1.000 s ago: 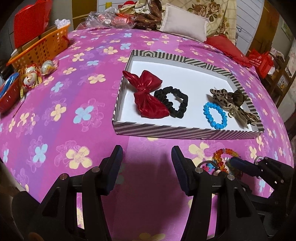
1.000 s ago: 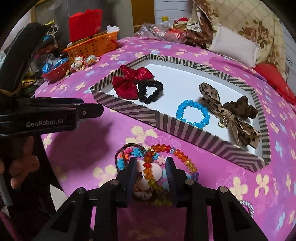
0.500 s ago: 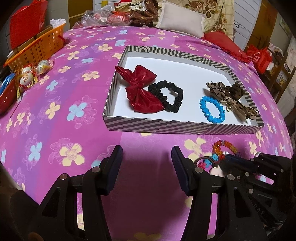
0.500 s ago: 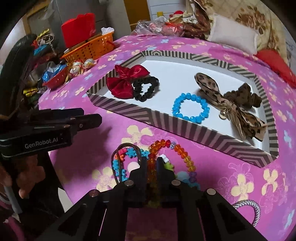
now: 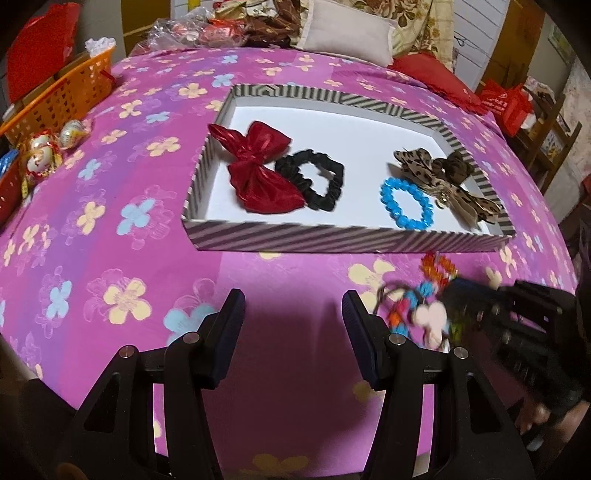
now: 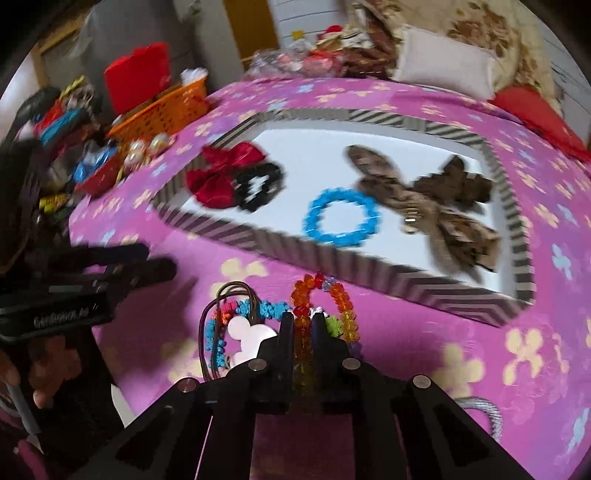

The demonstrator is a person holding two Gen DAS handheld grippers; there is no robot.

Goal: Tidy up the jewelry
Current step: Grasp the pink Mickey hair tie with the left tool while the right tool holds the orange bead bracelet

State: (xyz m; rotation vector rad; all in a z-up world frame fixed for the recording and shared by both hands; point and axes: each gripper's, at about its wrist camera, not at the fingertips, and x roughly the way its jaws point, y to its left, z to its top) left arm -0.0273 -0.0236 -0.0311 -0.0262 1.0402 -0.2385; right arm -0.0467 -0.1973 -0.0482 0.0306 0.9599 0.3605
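Note:
A striped tray on the pink flowered bedspread holds a red bow, a black scrunchie, a blue bead bracelet and a leopard-print bow. My right gripper is shut on an orange-and-yellow bead bracelet and lifts it just in front of the tray, with a tangled hair tie with coloured beads and a white charm hanging alongside. The bundle shows blurred in the left wrist view. My left gripper is open and empty, left of it.
An orange basket and wrapped toy eggs lie at the left edge. Pillows and bags line the far side. A grey braided band lies on the bedspread at the right.
My right gripper closed on the bead bracelet and lifted it with the tangled hair tie off the bedspread towards the tray. My left gripper drew back slightly and stays open.

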